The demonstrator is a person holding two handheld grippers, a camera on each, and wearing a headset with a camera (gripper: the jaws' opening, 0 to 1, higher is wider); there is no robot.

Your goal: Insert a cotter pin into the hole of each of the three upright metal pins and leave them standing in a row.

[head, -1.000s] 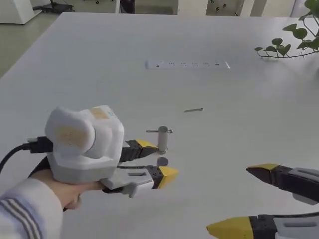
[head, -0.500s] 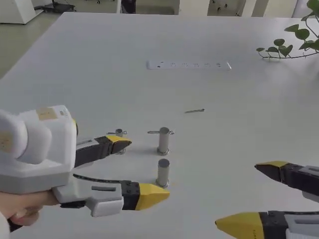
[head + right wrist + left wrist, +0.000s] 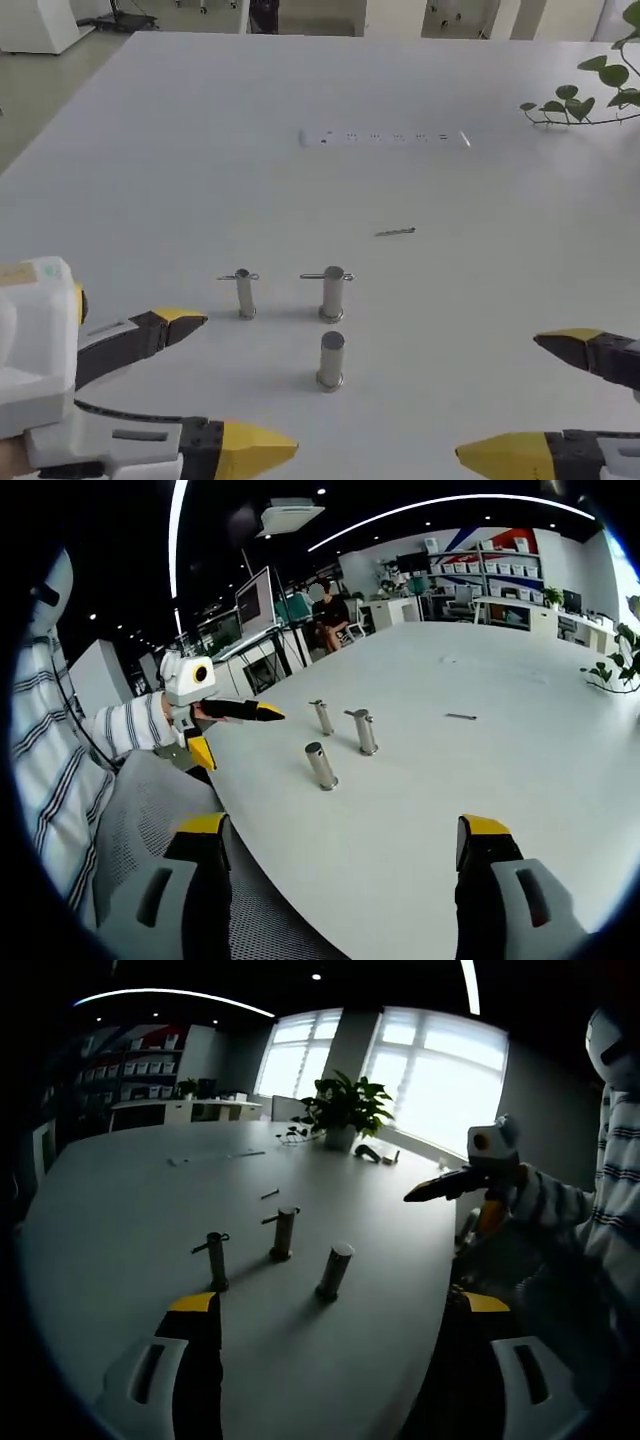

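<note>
Three upright metal pins stand on the white table. The left pin (image 3: 245,293) and the middle pin (image 3: 333,293) each have a cotter pin through the top. The front pin (image 3: 331,360) has nothing through it that I can see. A loose cotter pin (image 3: 395,232) lies farther back. My left gripper (image 3: 235,385) is open at the lower left, short of the pins. At the lower right, my right gripper (image 3: 507,398) is open too, holding nothing. In the left gripper view the pins (image 3: 284,1233) stand ahead of the jaws.
A white power strip (image 3: 383,137) lies across the far middle of the table. A leafy plant (image 3: 585,95) reaches in at the far right. In the right gripper view, a striped sleeve (image 3: 60,770) and a grey chair (image 3: 150,810) are beside the table's near edge.
My left gripper has pulled back towards me and to the left, away from the pins, uncovering the left pin and the front pin. The right gripper has hardly moved.
</note>
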